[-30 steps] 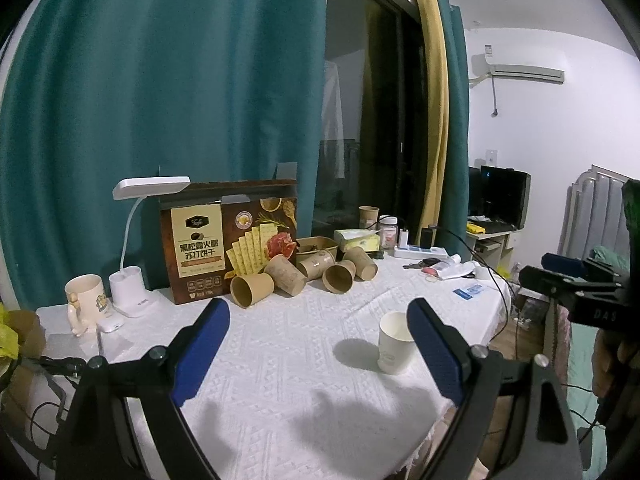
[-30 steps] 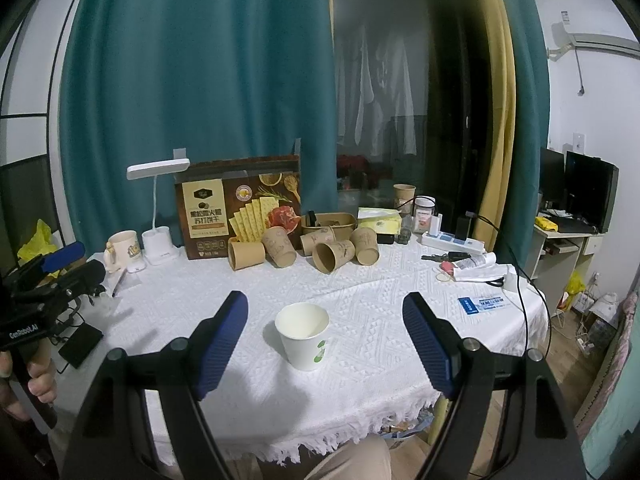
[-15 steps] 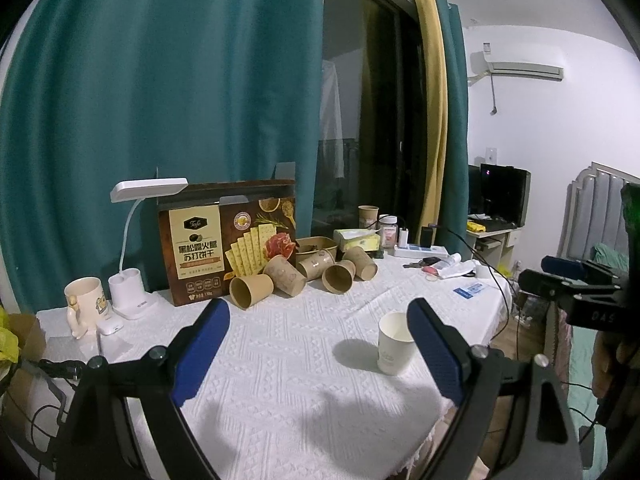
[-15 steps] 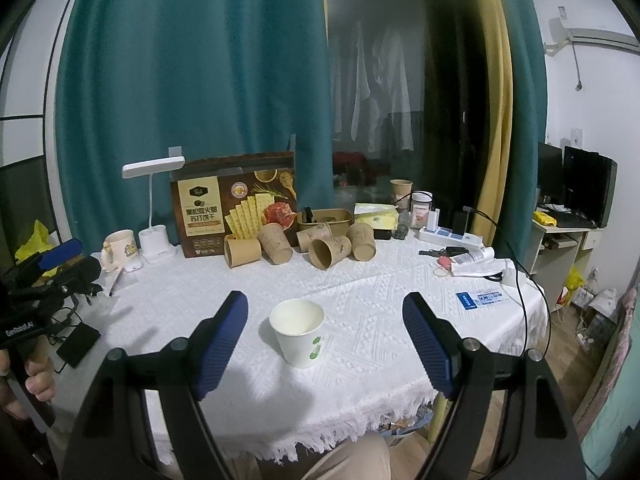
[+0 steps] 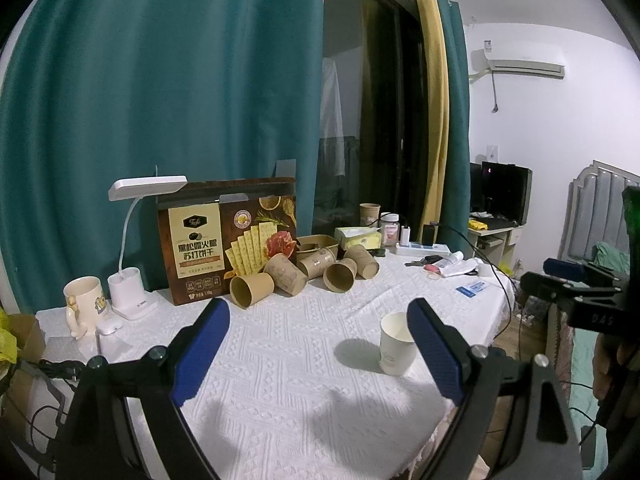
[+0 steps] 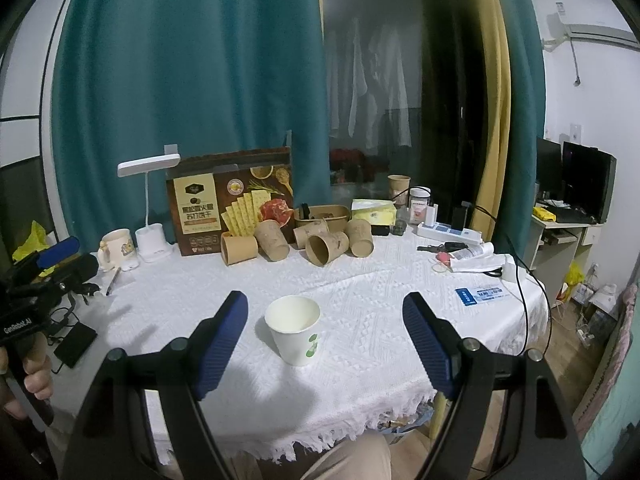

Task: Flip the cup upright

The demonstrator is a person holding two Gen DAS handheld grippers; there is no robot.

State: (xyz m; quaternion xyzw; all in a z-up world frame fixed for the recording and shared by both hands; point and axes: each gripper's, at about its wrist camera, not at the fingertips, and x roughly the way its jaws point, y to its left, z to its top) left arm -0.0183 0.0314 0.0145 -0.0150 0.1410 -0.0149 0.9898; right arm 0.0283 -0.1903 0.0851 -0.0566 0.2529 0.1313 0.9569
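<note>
Since the white cup (image 6: 295,330) stands upright between the empty, wide-open right gripper (image 6: 324,340), with left gripper (image 5: 318,354) equally spread, only withdrawal seems left.

White paper cup's (image 5: 396,344) right side behind tongs' pad (image 5: 434,350); cracker box's (image 5: 228,248) lower corner behind brown cups (image 5: 304,276).

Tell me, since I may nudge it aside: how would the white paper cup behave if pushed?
The white paper cup stands upright, open end up, and looks empty, so it is probably very light and would slide or tip easily. Its thin wall would likely dent under a firm squeeze. The textured tablecloth may snag its base, making a topple more likely.
</note>
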